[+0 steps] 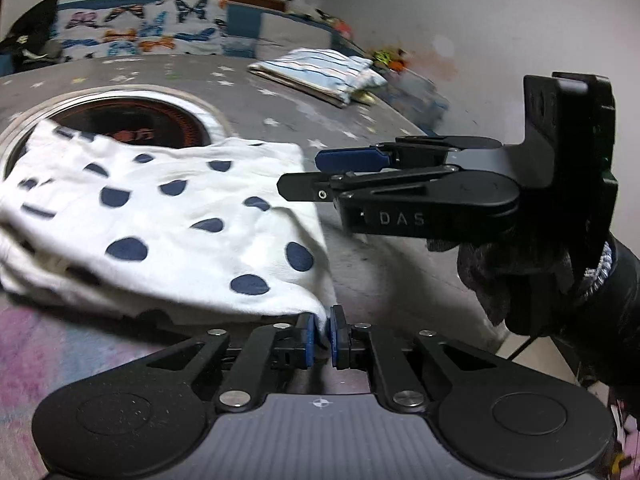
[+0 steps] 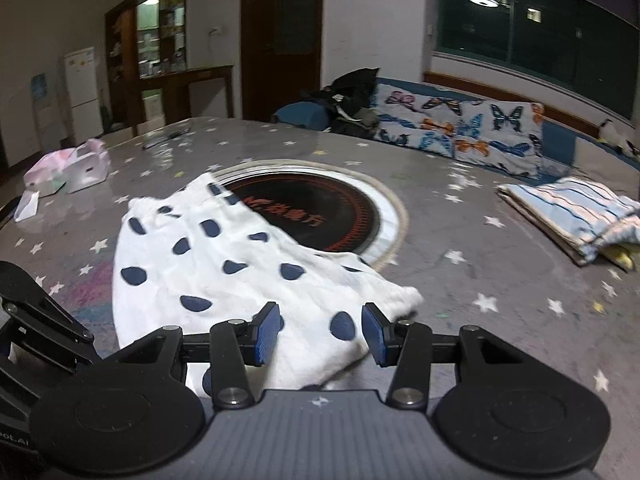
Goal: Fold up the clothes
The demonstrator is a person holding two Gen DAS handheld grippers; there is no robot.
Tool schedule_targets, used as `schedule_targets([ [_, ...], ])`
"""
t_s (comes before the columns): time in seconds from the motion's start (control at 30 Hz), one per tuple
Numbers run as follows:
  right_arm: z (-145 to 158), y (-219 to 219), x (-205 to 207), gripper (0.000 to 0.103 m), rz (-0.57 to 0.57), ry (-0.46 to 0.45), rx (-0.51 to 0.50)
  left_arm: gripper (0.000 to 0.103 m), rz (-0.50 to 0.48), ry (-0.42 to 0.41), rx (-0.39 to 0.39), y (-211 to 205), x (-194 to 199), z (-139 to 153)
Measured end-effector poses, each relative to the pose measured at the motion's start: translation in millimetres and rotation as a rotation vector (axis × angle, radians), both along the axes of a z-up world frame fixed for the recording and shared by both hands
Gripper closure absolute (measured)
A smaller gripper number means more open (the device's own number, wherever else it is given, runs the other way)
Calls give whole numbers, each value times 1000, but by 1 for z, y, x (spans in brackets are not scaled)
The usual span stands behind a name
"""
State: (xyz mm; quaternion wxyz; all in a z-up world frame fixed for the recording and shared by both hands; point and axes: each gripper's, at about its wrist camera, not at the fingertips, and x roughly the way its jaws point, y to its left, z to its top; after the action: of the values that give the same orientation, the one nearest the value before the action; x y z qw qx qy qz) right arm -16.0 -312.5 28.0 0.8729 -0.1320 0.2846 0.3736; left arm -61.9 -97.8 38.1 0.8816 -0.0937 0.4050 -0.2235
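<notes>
left gripper (image 1: 319, 334) pinching garment (image 1: 168, 216) corner — right gripper (image 2: 319, 334) spread

A white garment with dark blue dots (image 1: 160, 216) is seen across the left and centre of the left wrist frame, and in the lower centre of the right wrist frame (image 2: 240, 276). It is folded into a rumpled, roughly rectangular bundle and blurred in both views. Its far edge lies over the rim of the round black inset (image 2: 320, 208) in the bench. One near corner is pinched at the bottom centre of the left wrist frame.
</notes>
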Motion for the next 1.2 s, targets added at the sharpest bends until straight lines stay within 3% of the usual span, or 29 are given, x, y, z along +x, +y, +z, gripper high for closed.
schedule_targets([
  [0.37,3,0,-5,57,-4,-3,19,89,24,-93,1,49,-16,40],
  [0.57,6,26,-16,57,62,-30,27,89,181,-171,35,85,21,53],
  [0.77,4,57,-23,57,131,-31,27,89,252,-177,56,114,56,42],
  [1.2,-16,101,-46,57,264,-29,-27,89,267,-141,58,136,45,3],
])
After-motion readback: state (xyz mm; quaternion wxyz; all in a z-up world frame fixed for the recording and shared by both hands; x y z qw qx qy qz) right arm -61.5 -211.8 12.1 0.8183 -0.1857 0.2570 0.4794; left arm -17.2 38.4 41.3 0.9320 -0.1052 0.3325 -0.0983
